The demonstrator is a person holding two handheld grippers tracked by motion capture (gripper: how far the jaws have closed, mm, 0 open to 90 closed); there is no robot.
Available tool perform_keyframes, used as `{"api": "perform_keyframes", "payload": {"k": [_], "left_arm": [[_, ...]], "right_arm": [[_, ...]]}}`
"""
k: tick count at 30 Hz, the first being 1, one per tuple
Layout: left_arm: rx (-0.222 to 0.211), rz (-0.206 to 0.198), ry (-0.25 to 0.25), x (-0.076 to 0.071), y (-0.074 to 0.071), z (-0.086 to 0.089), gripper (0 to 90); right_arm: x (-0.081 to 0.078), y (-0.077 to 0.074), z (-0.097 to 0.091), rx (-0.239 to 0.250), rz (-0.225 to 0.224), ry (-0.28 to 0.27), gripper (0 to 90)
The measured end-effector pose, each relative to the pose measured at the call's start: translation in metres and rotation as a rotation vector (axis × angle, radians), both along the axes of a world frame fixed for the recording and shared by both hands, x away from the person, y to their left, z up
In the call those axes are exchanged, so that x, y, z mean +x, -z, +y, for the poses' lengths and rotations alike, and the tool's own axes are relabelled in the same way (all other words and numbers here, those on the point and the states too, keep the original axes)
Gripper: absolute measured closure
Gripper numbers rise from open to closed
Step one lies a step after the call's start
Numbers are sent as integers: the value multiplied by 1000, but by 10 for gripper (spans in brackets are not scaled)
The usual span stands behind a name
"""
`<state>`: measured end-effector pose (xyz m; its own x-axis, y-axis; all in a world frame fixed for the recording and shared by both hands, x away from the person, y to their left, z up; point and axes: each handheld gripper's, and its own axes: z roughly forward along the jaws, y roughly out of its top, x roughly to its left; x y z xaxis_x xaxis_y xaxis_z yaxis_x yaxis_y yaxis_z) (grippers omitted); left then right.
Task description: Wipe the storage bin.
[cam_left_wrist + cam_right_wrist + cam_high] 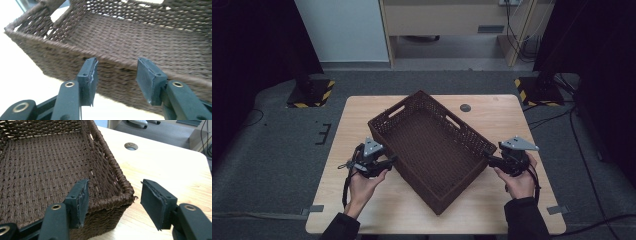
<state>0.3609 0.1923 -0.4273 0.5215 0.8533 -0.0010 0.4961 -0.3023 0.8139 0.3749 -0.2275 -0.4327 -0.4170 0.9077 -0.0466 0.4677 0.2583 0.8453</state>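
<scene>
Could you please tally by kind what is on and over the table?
Brown woven basket: 1
Hand-held tools, both open: 2, the left tool and the right tool
Total: 3

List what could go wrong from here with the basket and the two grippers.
1. The right gripper straddles only the corner of the basket; closing there may slip off the rounded rim.
2. The left gripper faces the wall below the rim, jaws open; it may push the basket instead of gripping.
</scene>
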Motion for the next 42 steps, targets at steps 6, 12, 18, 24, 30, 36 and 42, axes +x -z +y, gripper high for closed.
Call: {"api": "perform_keyframes", "payload": {"k": [6, 12, 18, 24, 30, 36, 42], "left_arm": [[-23, 5, 50, -7, -3, -14, 496], [-47, 15, 49, -4, -2, -10, 483], [-23, 6, 32, -4, -3, -10, 491], [-31, 10, 57, -7, -4, -15, 481], [2, 6, 75, -11, -2, -25, 468], [-2, 11, 69, -7, -2, -22, 484], [12, 2, 53, -7, -1, -22, 485]], "right_arm": [[1, 4, -2, 49, 16, -20, 434], [-2, 1, 0, 33, 43, -27, 436], [0, 0, -3, 23, 5, -12, 471], [0, 2, -4, 38, 13, -19, 569], [-9, -3, 1, 29, 58, -39, 563], [-3, -3, 0, 23, 11, -65, 594], [-1, 3, 1, 1, 24, -53, 694]]}}
